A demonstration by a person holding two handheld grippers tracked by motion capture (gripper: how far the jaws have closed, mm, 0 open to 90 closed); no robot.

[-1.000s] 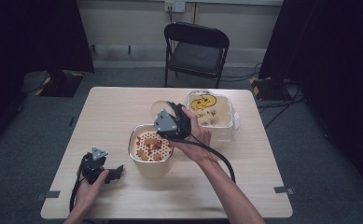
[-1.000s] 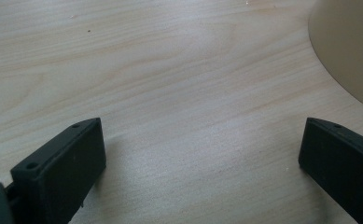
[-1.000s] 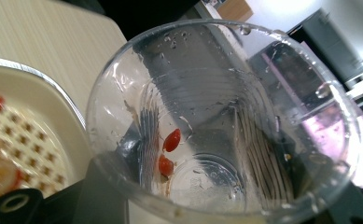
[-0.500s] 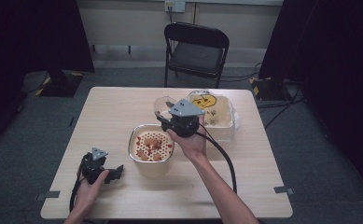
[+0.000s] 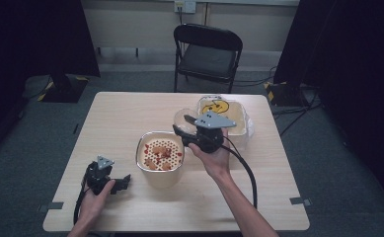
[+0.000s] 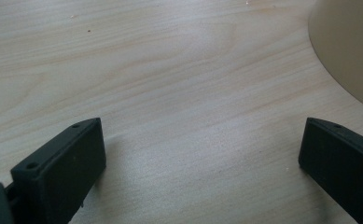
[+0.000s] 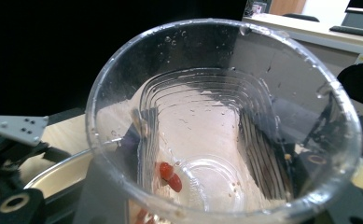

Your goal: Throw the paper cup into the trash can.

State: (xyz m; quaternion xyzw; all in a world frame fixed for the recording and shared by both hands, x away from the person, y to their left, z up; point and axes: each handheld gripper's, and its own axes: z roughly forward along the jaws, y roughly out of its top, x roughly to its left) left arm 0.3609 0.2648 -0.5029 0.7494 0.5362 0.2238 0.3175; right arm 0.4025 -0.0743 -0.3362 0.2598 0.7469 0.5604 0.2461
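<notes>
With the right tongs (image 5: 185,132) clamped on the clear cup (image 7: 226,135) and the left tongs (image 5: 123,180) apart on the bench (image 5: 130,113), tip gently over the colander bowl (image 5: 161,154) below.

No words, brands or numbers can be read anywhere on the table (image 5: 130,118). The one sign is a yellow smiley face (image 5: 215,106) on the lid of the pale container (image 5: 234,118) at the far right; a small mark beside it may be print, but is too blurred to tell.
</notes>
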